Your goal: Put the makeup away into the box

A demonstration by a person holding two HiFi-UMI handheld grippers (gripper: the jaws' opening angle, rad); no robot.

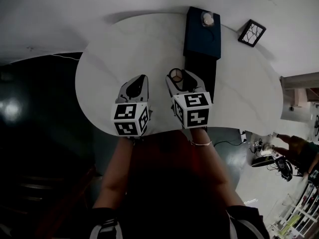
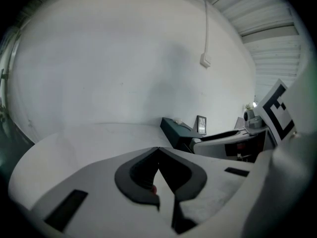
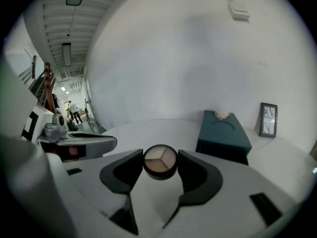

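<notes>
While the right gripper pinches a round eyeshadow compact between its dark, curved pads, the left gripper has its jaws pressed together at the tips. A small reddish speck shows low in the gap behind them, and what it is cannot be told.

The compact is a shallow disc with a glossy black rim. Its face is split into three wedge-shaped pans of cream, beige and pale pink. It is clear of the table, above the near edge, with the pans facing the right gripper's camera.

Both grippers have smooth, pale grey moulded shells with matte black pad inserts. Each carries a white cube, left and right, printed with black-and-white square markers.

The table is round and white with a smooth, faintly veined top. At its far edge lies the box, a long rectangle in matte dark teal with a curved line on its upper face. In the head view its nearer part reads black. A small, cream, rounded object rests on the far end of the box. Just right of the box, at the far right edge, stands a black-framed picture with thin branching lines on a pale ground.
</notes>
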